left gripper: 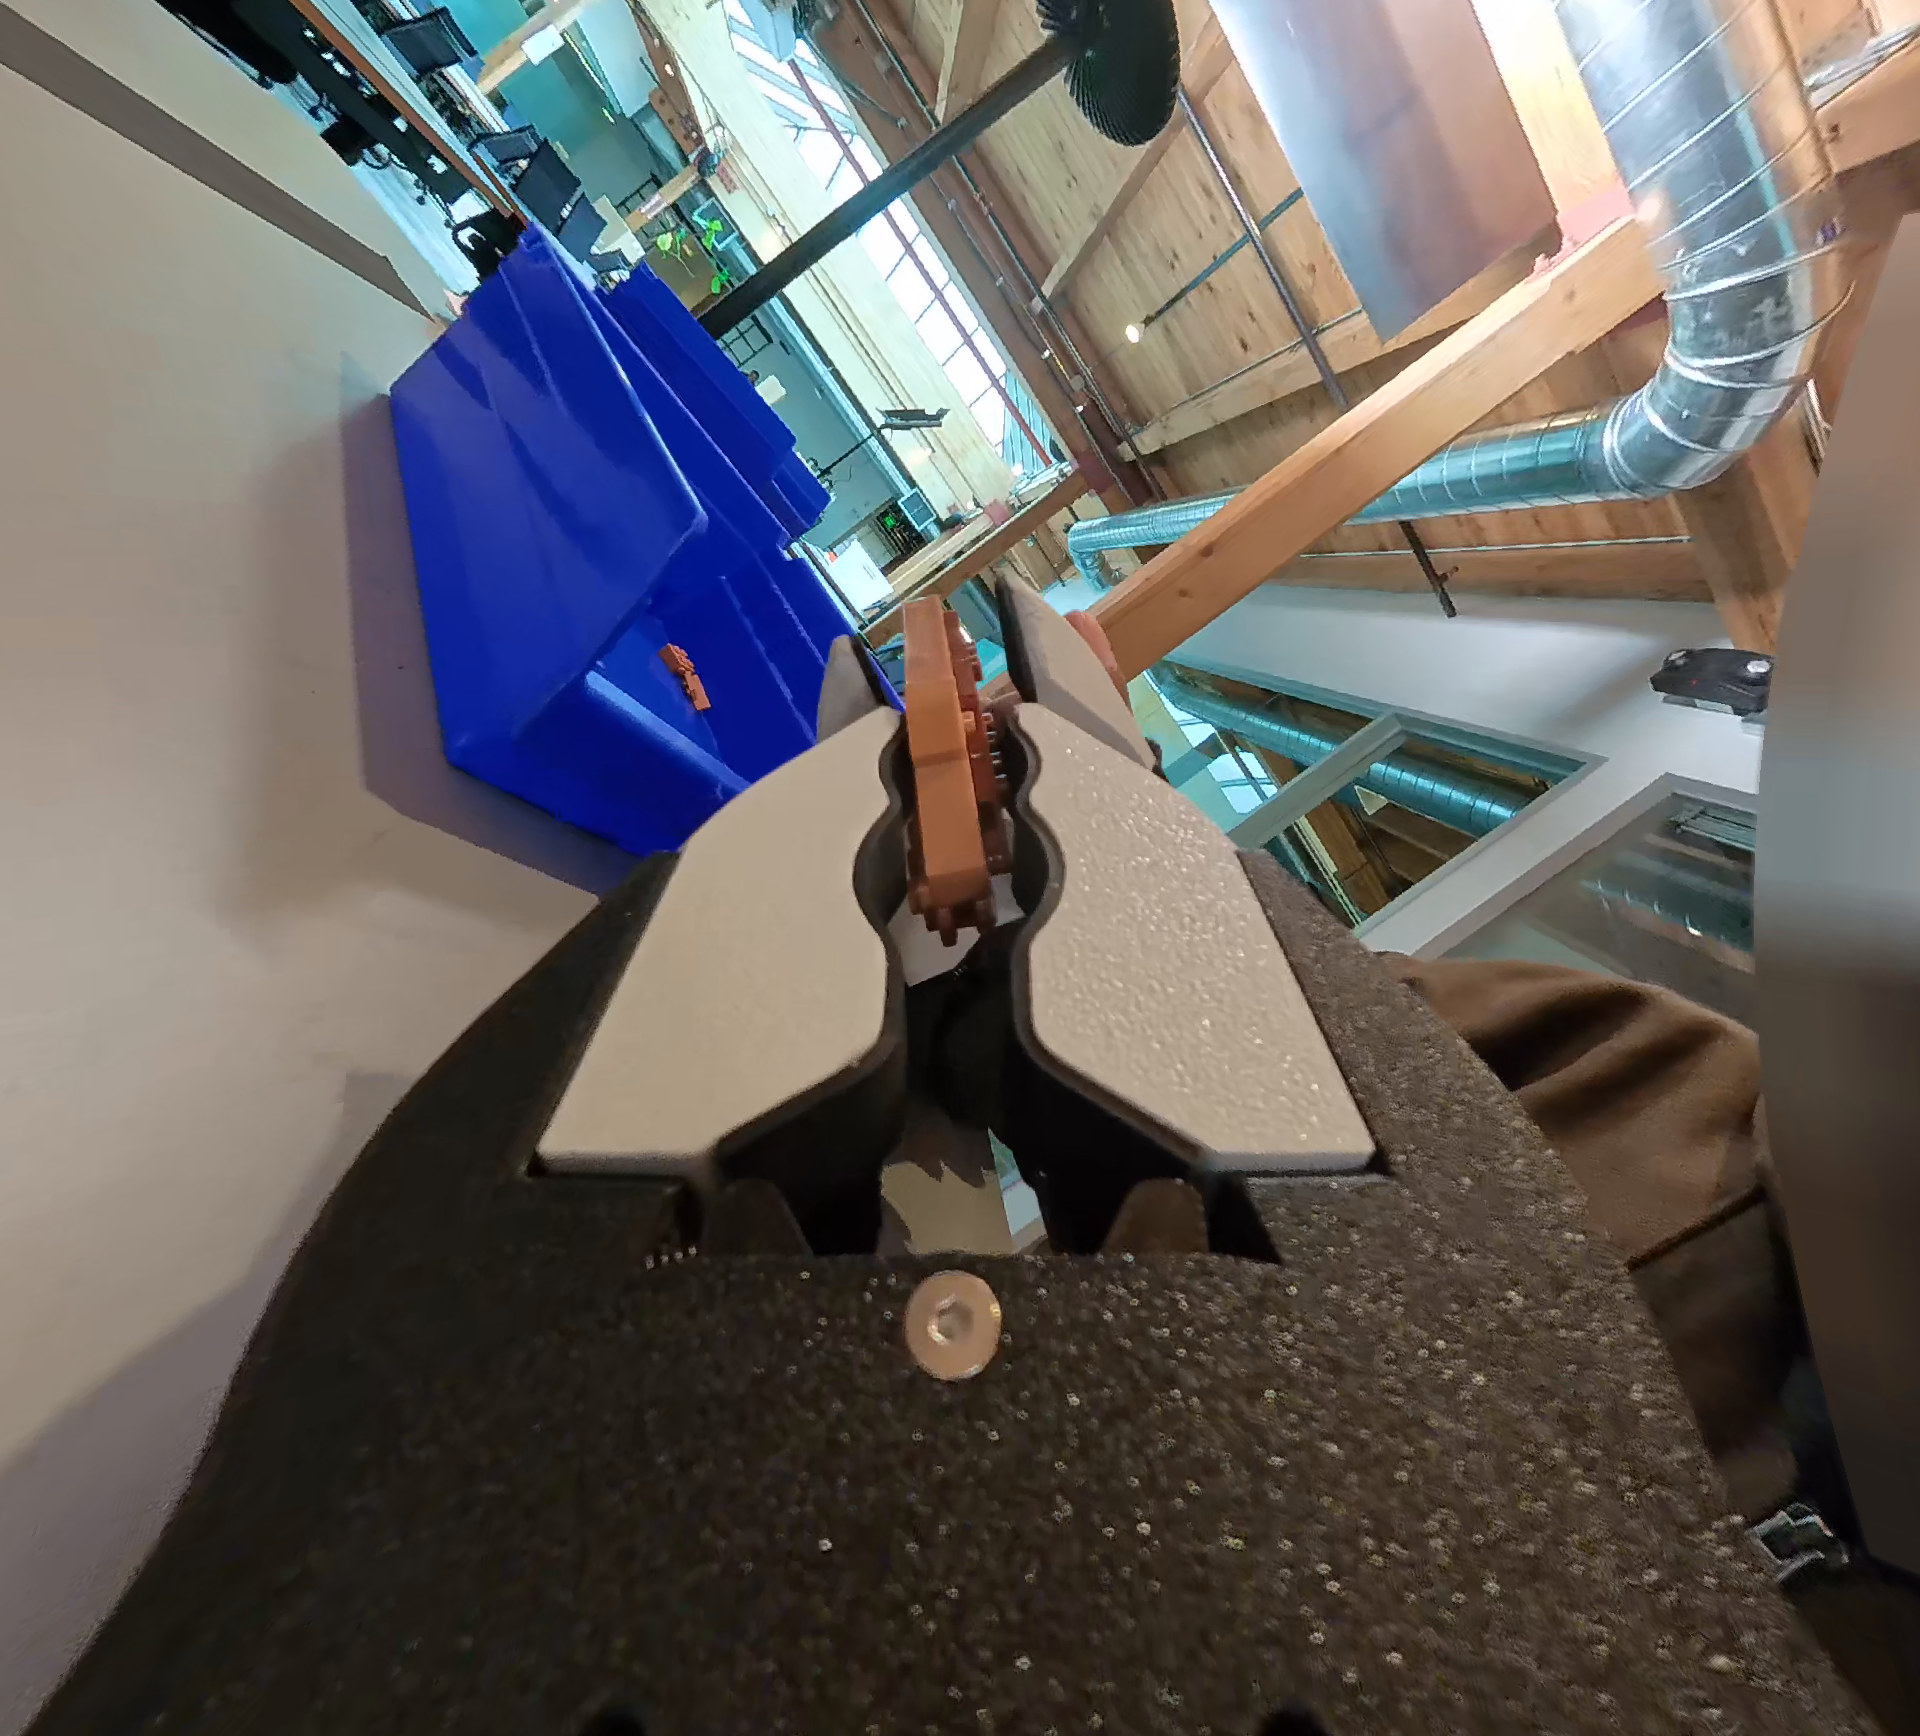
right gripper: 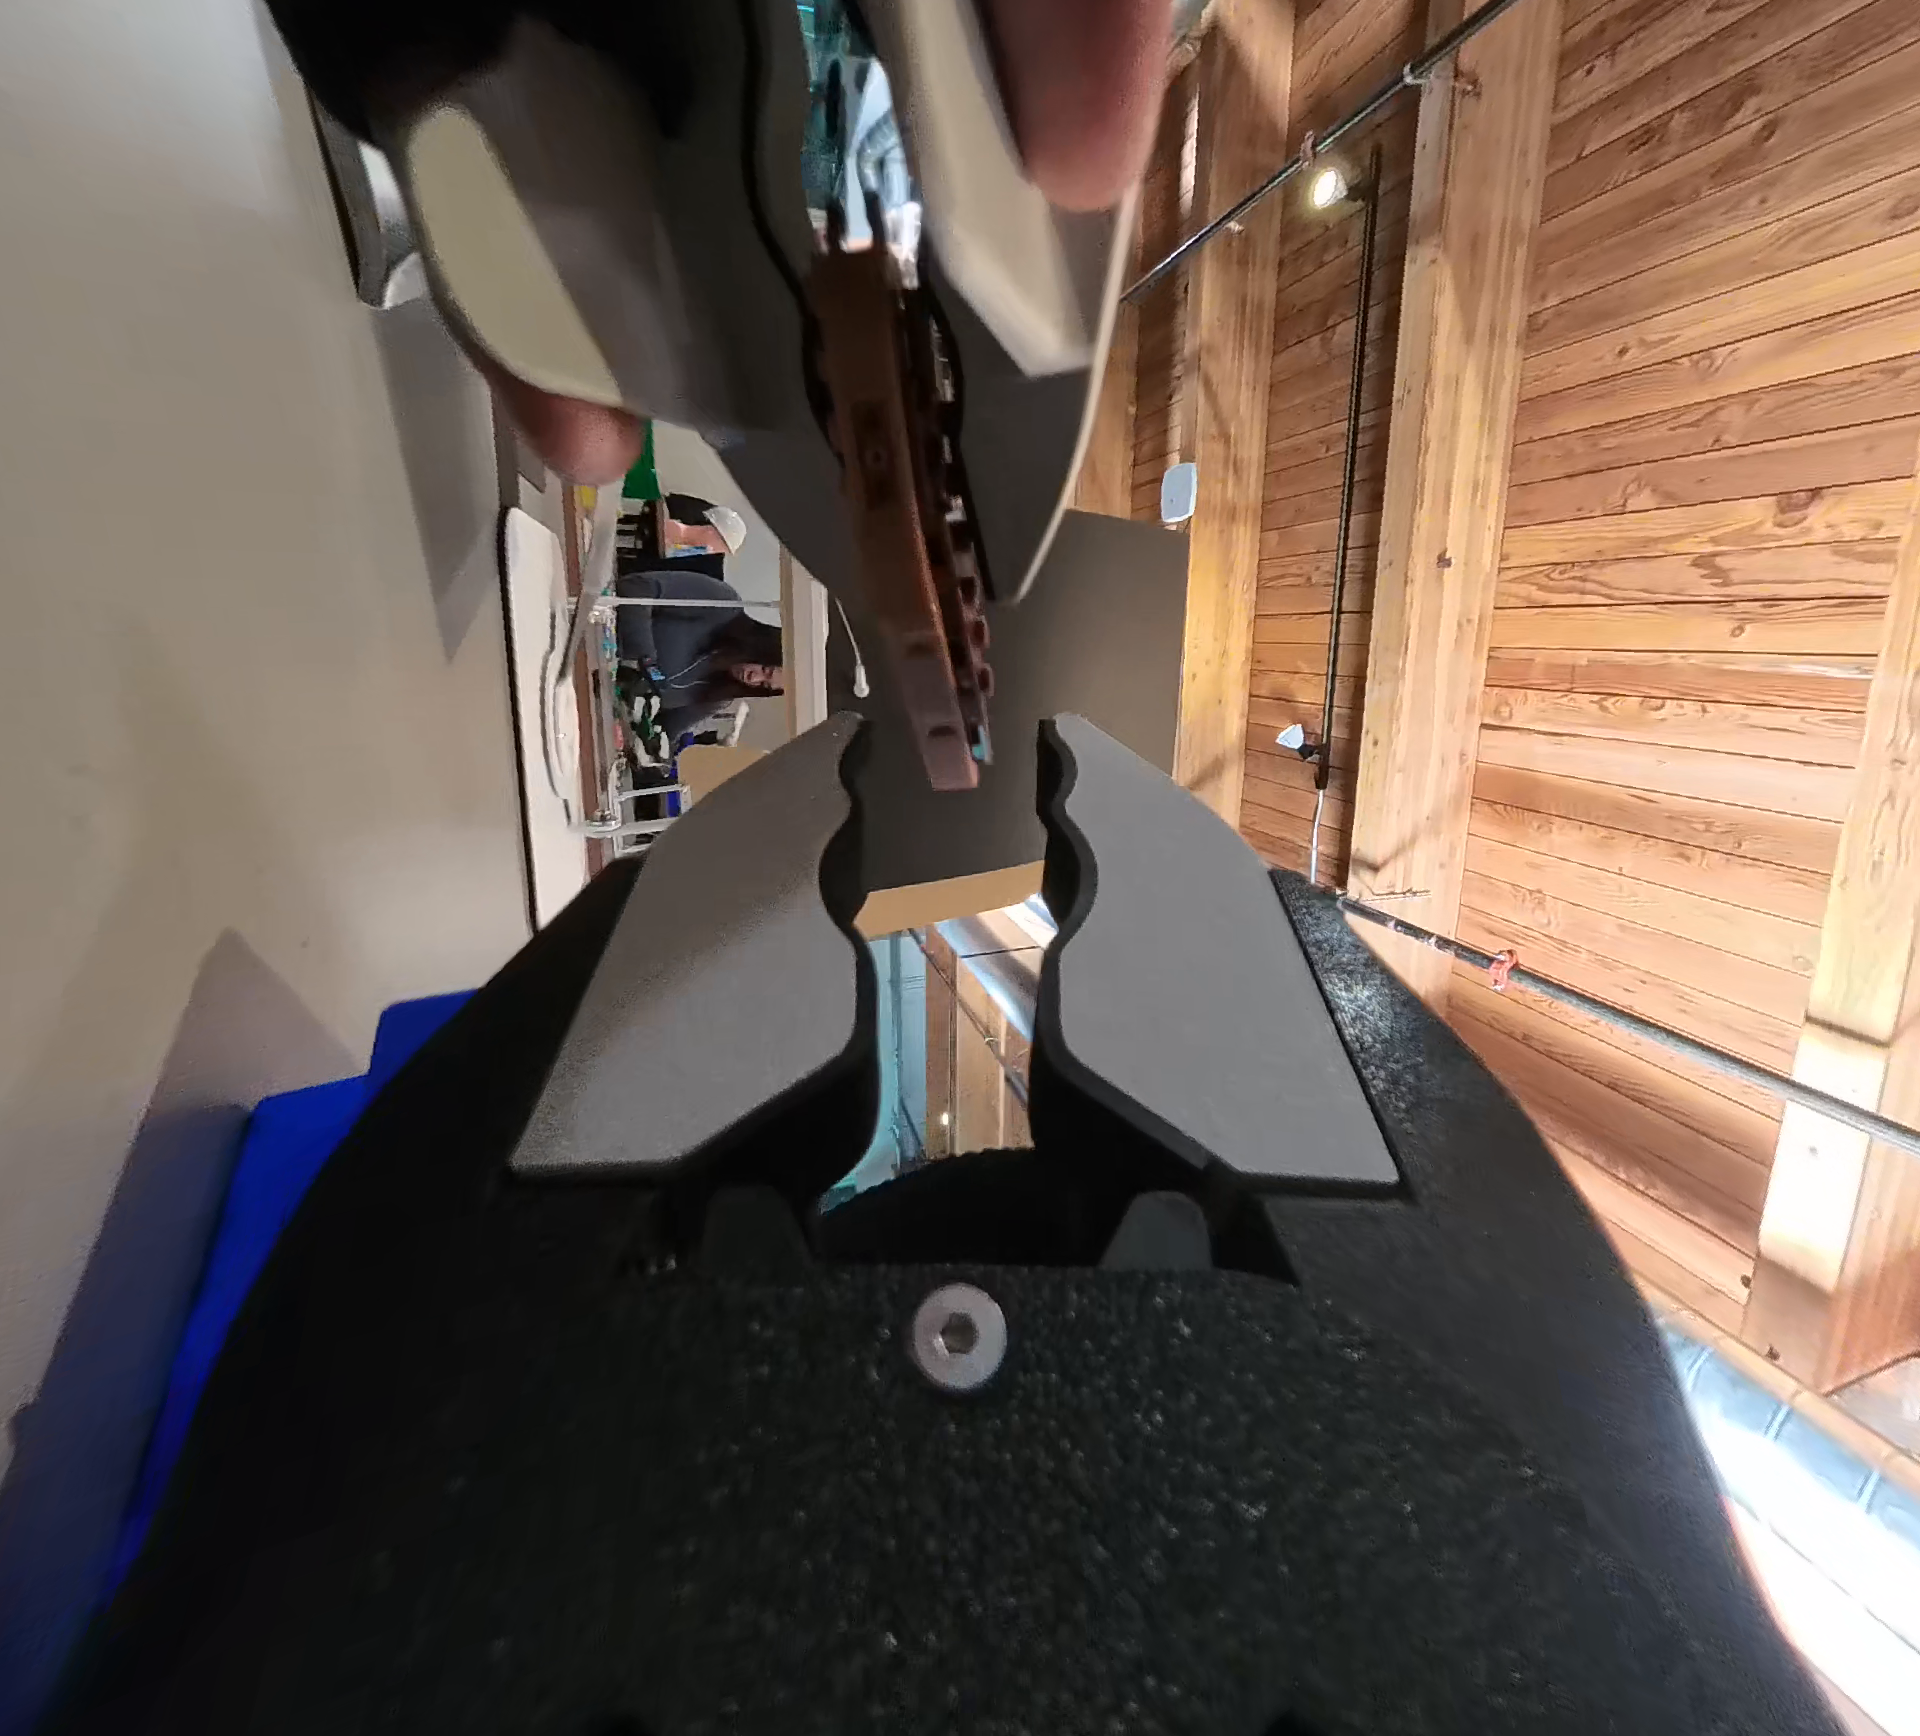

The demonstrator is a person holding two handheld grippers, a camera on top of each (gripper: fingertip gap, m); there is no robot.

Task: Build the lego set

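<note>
My left gripper [left gripper: 930, 637] is shut on a brown lego assembly [left gripper: 940, 751], a flat plate with smaller brown and dark pieces stacked on one side, held off the white table [left gripper: 156, 647]. In the right wrist view the left gripper [right gripper: 914, 574] comes in from the top with the assembly [right gripper: 894, 481] clamped edge-on. My right gripper [right gripper: 951, 736] is open and empty. The assembly's free end sits just between its fingertips; I cannot tell if it touches them. A small brown lego piece [left gripper: 686, 676] lies in a blue bin [left gripper: 582, 543].
Several blue bins stand together on the table, and one corner [right gripper: 301, 1167] shows beside my right gripper. A person's fingers [right gripper: 1081, 24] hold the left gripper and a brown sleeve [left gripper: 1621, 1115] is at the right. Wooden walls and ducts lie behind.
</note>
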